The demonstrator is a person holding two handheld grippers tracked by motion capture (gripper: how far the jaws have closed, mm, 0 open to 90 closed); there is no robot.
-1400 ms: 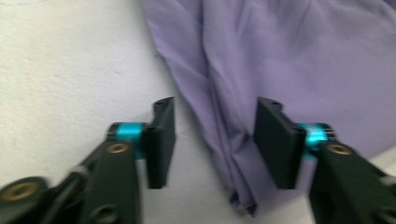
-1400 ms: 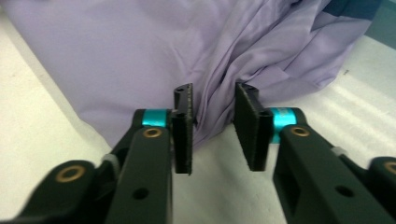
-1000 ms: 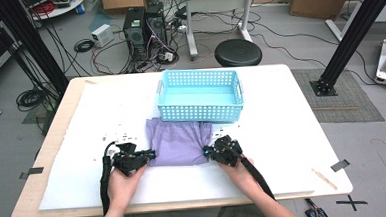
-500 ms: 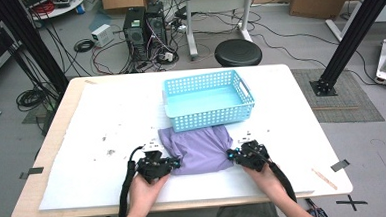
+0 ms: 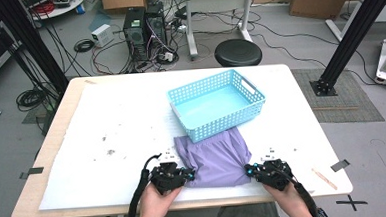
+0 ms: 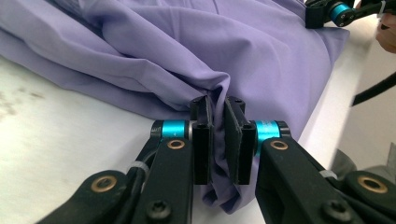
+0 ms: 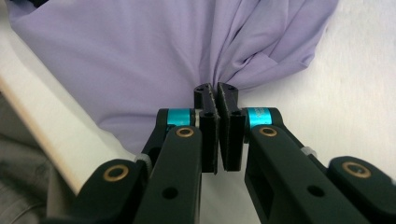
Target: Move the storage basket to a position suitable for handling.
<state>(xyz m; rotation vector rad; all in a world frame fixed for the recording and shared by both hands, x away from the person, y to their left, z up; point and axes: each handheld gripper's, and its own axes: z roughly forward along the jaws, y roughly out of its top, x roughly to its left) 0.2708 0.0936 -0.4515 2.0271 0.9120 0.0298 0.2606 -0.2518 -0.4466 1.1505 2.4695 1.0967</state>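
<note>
- Black rubber-faced fingers (image 6: 201, 140) of the left gripper (image 6: 218, 135) are pinched tight on a bunched fold of the soft lilac fabric garment (image 6: 196, 51), with cloth squeezed between the pads and spilling out below them.
- Flat, ridged fingers (image 7: 210, 135) of the right gripper (image 7: 219, 133) are clamped nearly together on another gathered corner of the same garment (image 7: 140, 56), the fabric fanning away from the pinch in radiating pleats.
- Each gripper has matte black arms with brass-coloured pivot pins and a bright turquoise metal collar behind each pad.
- From the high view, the left gripper (image 5: 172, 175) holds the garment's near left corner and the right gripper (image 5: 268, 172) its near right corner; both are held in the person's hands at the table's near edge.
- Smooth, thin and slightly glossy, the garment (image 5: 218, 154) lies spread on the white tabletop cover (image 5: 121, 117), with soft creases and a folded double layer along one side.
- Its far edge lies against, and partly under, the near wall of the light blue perforated plastic basket (image 5: 216, 103), a rectangular tub standing skewed on the table.
- Small dark specks mark the cover left of the garment.
</note>
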